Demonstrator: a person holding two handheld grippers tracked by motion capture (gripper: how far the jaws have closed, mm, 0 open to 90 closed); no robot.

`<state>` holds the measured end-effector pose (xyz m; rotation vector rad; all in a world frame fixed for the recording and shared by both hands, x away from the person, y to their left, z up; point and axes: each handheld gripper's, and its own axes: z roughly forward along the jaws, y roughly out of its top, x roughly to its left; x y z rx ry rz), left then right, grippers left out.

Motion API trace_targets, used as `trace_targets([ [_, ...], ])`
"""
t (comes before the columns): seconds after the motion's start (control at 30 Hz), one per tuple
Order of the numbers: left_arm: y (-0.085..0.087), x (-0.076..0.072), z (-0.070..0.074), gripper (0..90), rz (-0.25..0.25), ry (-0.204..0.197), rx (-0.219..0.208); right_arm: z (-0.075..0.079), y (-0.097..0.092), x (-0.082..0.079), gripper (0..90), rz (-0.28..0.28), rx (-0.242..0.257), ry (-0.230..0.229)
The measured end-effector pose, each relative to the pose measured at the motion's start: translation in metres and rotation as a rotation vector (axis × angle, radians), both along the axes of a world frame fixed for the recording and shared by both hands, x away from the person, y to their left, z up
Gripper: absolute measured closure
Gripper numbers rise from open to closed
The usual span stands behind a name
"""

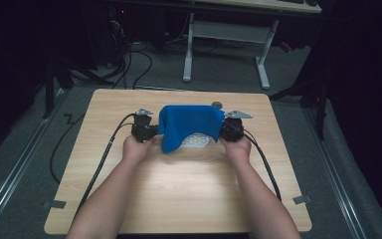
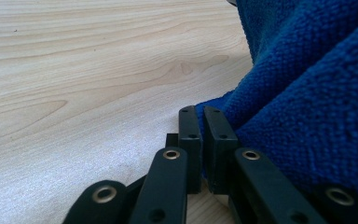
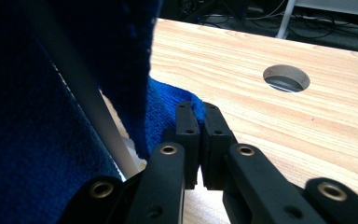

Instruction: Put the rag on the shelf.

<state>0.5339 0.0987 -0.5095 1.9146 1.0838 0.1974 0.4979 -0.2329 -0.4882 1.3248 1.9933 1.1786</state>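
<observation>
From the high view I see my left gripper point(image 1: 151, 131) and my right gripper point(image 1: 225, 128) facing each other across the middle of the wooden table point(image 1: 179, 194), with a blue cloth point(image 1: 189, 123) stretched between them. The cloth hangs over a white object point(image 1: 196, 141) that peeks out beneath its lower edge; I cannot tell what that object is. My left hand point(image 1: 137, 147) and right hand point(image 1: 238, 147) hold the 2 grippers low, near the tabletop. A round hole point(image 1: 217, 104) in the table sits just behind the cloth.

In the left gripper view, the 2 black jaws stand together, pinched on an edge of the blue cloth point(image 2: 307, 93), whose fabric bunches up on the right side and reaches in between the pads. The pale wood of the table point(image 2: 74, 93) lies close below.

In the right gripper view, the jaws are likewise pressed together on a corner of the blue cloth point(image 3: 168, 107), a fold of it showing at their tips. The rest of the cloth hangs at the left over a white edge point(image 3: 107, 135). The round hole point(image 3: 286, 78) lies in the table point(image 3: 307, 140) beyond the jaws, well apart from them.
</observation>
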Motion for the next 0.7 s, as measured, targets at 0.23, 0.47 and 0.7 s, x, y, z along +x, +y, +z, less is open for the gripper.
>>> trace_targets([
  [0.23, 0.003, 0.0, 0.0, 70.3, 0.031, 0.01, 0.033, 0.003, -0.003, -0.001, 81.7, -0.001, 0.0, 0.0],
  [0.47, 0.016, -0.006, 0.014, 60.0, 0.103, -0.07, 0.004, 0.013, -0.008, -0.003, 75.5, -0.017, -0.011, -0.025],
  [0.7, 0.025, -0.011, 0.029, 57.7, 0.128, -0.109, 0.004, 0.026, -0.015, -0.005, 71.4, -0.042, -0.018, -0.057],
])
